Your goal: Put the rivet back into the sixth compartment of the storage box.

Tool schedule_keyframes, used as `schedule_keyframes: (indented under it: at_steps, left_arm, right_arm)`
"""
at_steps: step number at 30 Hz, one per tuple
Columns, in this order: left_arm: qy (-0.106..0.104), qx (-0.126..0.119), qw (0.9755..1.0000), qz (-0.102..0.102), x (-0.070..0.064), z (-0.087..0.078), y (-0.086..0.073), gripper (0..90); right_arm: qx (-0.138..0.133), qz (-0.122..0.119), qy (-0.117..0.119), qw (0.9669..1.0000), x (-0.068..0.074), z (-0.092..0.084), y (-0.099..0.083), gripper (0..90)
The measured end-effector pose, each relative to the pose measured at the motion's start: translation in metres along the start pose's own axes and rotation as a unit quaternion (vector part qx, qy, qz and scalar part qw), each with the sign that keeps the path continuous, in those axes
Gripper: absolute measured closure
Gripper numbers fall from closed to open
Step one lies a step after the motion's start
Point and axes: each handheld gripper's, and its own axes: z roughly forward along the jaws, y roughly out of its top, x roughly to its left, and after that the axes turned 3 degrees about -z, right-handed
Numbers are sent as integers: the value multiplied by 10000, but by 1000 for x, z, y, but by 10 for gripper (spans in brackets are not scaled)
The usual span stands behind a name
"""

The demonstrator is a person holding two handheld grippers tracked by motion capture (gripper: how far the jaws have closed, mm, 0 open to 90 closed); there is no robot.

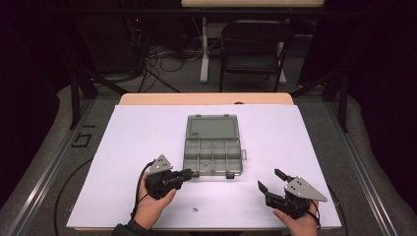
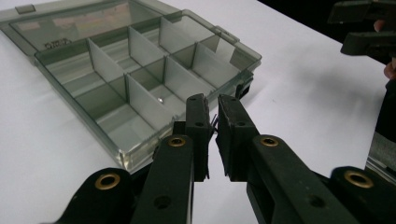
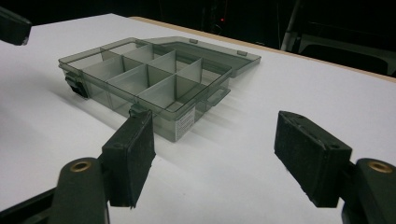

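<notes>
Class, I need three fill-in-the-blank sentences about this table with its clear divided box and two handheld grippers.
1. The lid of the smoky transparent plastic compartment box lies ____.
2. The left gripper has its black jaws nearly ____.
3. The right gripper holds its jaws ____, with nothing between them.

Missing words: open; shut; open

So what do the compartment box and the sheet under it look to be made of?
Compartment box: likely hard plastic, smoky grey and translucent; the dividers and the white surface show through its walls, and the open lid catches reflections.
Sheet: smooth, matte white, no glare; paper, board or laminate, I cannot tell which.
</notes>
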Motion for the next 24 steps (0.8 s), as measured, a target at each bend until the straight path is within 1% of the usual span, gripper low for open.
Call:
schedule_keyframes:
  at_steps: [1, 2, 5, 6, 7, 9, 10, 13, 17, 18, 20, 22, 23, 24]
  left_arm:
    - [15, -13, 10000, 35, 0, 1, 2, 832]
    - [-3, -46, 10000, -4, 0, 3, 4, 833]
    - [-31, -59, 10000, -7, 0, 8, 9, 832]
    - [-21, -65, 10000, 21, 0, 10, 11, 832]
    - [-29, -71, 10000, -10, 0, 13, 12, 832]
    - [-25, -74, 10000, -5, 1, 16, 14, 833]
    - [-22, -72, 10000, -37, 0, 18, 14, 832]
    - [20, -92, 9999, -36, 2, 23, 17, 832]
    - [28, -122, 9998, -121, 4, 30, 18, 832]
    - [50, -113, 9999, -103, 5, 32, 19, 832]
    - [57, -95, 9998, -137, 6, 35, 19, 832]
    - [86, -129, 9997, -169, 8, 38, 19, 833]
    - [103, -135, 9996, -227, 8, 40, 19, 832]
    - [103, -122, 9996, -222, 9, 41, 20, 833]
  right_arm:
    - [1, 7, -3, 10000, 0, 0, 0, 286]
    - [0, 16, -4, 10000, 0, 0, 0, 286]
    - [-3, 28, -8, 10000, 0, 0, 0, 286]
    - [-10, 40, 2, 10000, 0, 0, 0, 286]
    - [-11, 45, 5, 10000, 0, -1, 0, 286]
    - [-10, 42, 2, 10000, 0, 0, 0, 286]
    - [-15, 32, 1, 10000, -1, 0, 0, 286]
    - [-10, 42, 5, 10000, 0, 0, 0, 286]
    - [-1, 32, 4, 10000, 0, 0, 0, 286]
    - [-8, 39, 11, 10000, 0, 0, 0, 286]
    - [8, 40, 13, 10000, 0, 0, 0, 286]
    - [11, 34, 11, 10000, 0, 0, -1, 286]
    - [6, 27, 10, 10000, 0, 0, -1, 286]
    - [-10, 26, 12, 10000, 0, 1, -1, 286]
